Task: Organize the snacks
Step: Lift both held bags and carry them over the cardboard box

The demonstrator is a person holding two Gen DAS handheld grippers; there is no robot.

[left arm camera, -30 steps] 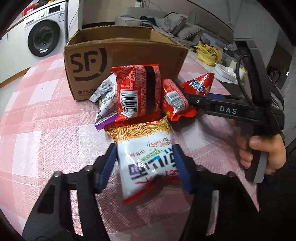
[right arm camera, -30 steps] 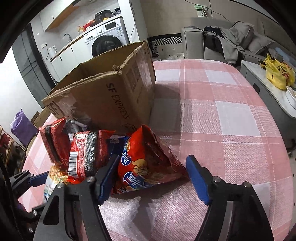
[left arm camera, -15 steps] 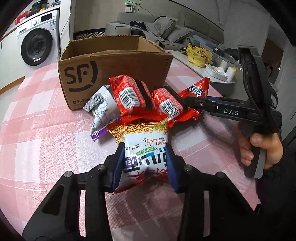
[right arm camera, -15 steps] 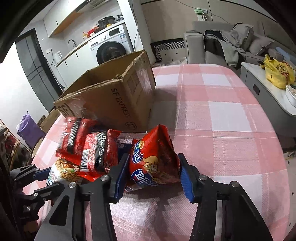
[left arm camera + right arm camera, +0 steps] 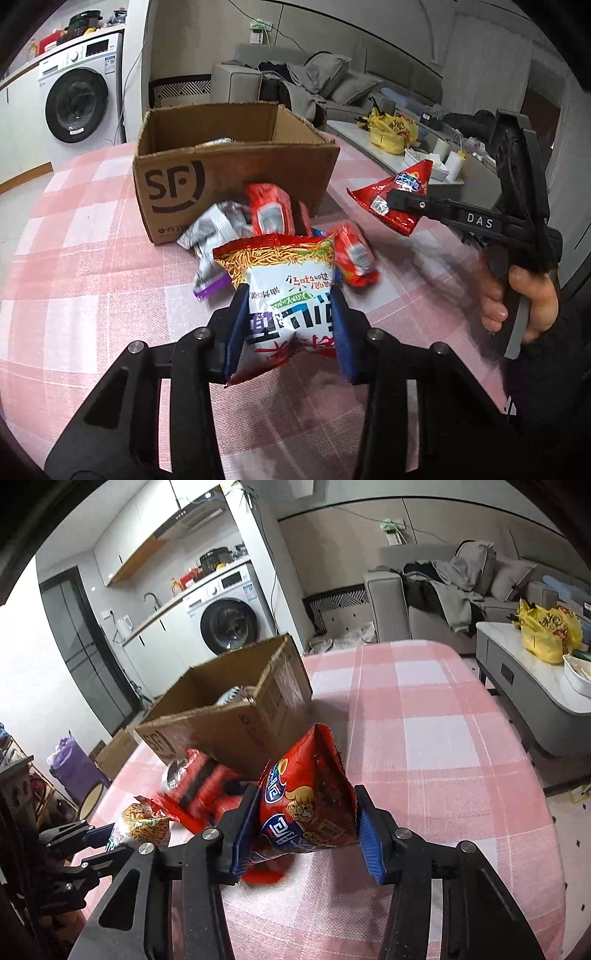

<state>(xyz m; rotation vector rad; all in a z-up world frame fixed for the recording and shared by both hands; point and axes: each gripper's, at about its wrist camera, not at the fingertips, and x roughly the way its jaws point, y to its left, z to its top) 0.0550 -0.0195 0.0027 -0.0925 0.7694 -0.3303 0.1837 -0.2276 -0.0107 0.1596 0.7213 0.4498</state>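
Now your left claw (image 5: 290, 325) is clenched on the noodle bag (image 5: 284, 280), its blue pads pressed into both sides of the white lower half. That bag is held off the pink checked table (image 5: 92, 280), just in front of the pile; its print is Chinese, upside down to the camera, over a picture of fried noodle sticks.

Your right claw (image 5: 303, 830) grips the red bag (image 5: 306, 805), which carries a blue logo and a cartoon face; the script on it is too blurred to read. From the left wrist view that red bag (image 5: 395, 199) hangs in the air to the right of the box (image 5: 236, 177), clear of the table, and the claw's arm reads "DAS".

Between the two bags, a silver pack (image 5: 214, 229) and two red packs (image 5: 269, 214) lie on the table against the box front. You can read "SF" in a ring on that front, with digits "9533" below, partly hidden. Something silver shows inside the box (image 5: 236, 709).
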